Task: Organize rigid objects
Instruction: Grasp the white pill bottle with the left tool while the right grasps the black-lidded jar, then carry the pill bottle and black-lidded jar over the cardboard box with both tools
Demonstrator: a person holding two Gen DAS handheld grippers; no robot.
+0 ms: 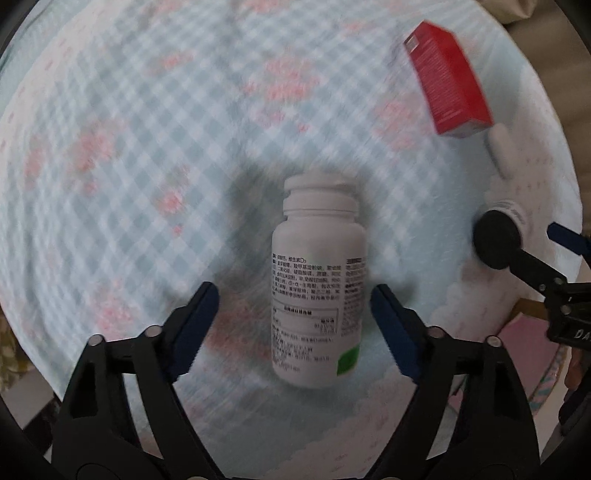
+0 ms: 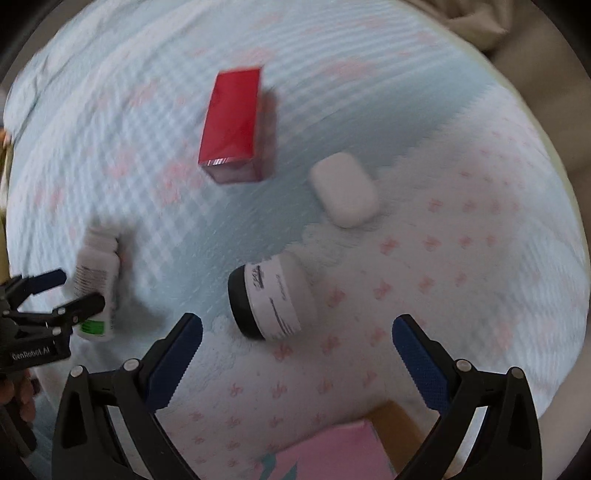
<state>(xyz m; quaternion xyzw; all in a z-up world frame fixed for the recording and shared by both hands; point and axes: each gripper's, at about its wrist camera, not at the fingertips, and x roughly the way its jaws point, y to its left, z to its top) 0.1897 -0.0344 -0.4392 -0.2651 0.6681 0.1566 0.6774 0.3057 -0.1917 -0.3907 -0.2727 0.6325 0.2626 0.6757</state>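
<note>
A white pill bottle [image 1: 317, 280] with a printed label lies on the checked blue bedcover between the open fingers of my left gripper [image 1: 295, 314], cap pointing away; no pad touches it. It also shows in the right wrist view [image 2: 98, 284] with the left gripper [image 2: 70, 291] around it. My right gripper [image 2: 297, 343] is open and empty, just short of a white jar with a black lid [image 2: 271, 299] lying on its side. The jar [image 1: 498, 240] shows in the left view beside the right gripper's fingers [image 1: 565, 236]. A red box [image 2: 234, 125] and a white case [image 2: 343, 194] lie farther off.
The red box [image 1: 447, 79] and white case [image 1: 502, 147] lie at the right in the left view. A pink box [image 2: 332, 454] and a brown edge [image 2: 399, 432] sit at the near side. Beige fabric [image 2: 498, 26] lies past the bed's far edge.
</note>
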